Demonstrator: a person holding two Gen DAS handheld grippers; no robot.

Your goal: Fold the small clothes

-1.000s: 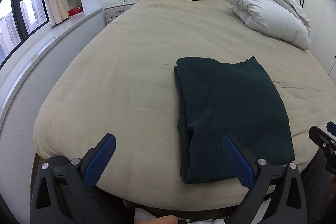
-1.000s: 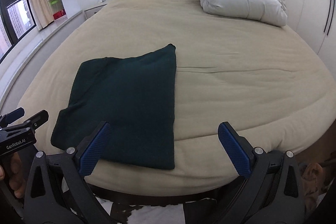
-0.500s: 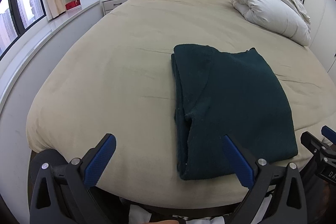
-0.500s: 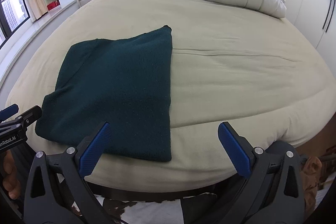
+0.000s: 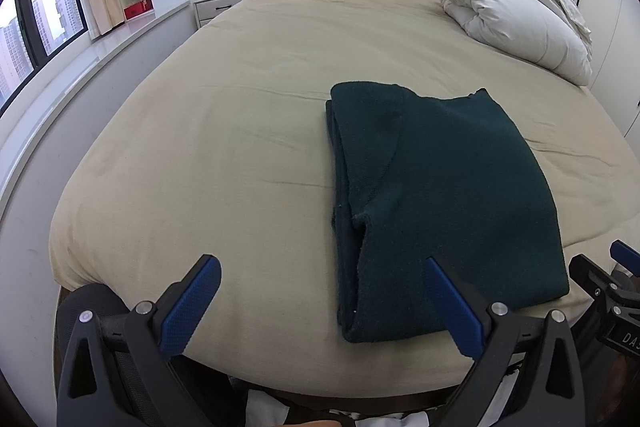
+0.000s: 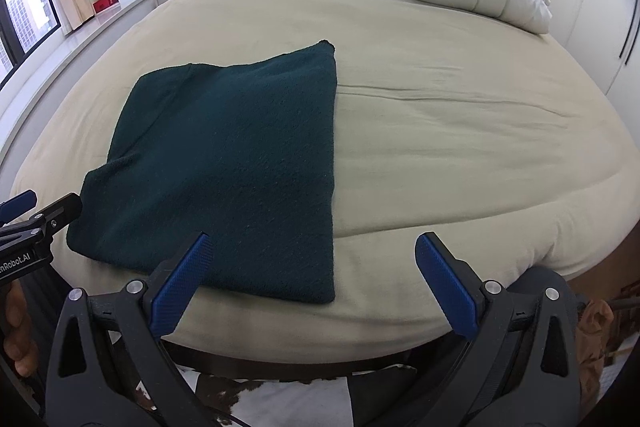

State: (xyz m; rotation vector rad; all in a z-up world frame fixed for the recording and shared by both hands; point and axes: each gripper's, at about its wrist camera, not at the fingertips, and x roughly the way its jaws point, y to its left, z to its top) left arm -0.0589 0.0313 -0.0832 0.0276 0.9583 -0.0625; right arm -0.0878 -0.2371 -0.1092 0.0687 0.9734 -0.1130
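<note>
Now, left wrist view: my left gripper (image 5: 320, 301) wide, jaws empty, hovering off foot of bed (image 5: 208, 155). Dark green garment (image 5: 436, 203) at 2 o'clock, folded flat on bed, stacked fold edges facing 9 o'clock.

Right wrist view: my right gripper (image 6: 310, 281) wide, empty. Garment (image 6: 228, 171) at 11 o'clock, near corner just beyond left jaw. Looks soft, thickish knit, light, non-slip; best pinched at near corners through all layers.

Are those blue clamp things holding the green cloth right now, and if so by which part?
Nothing is held. Both the left gripper and the right gripper are open and empty, short of the folded dark green garment lying on the bed.
</note>
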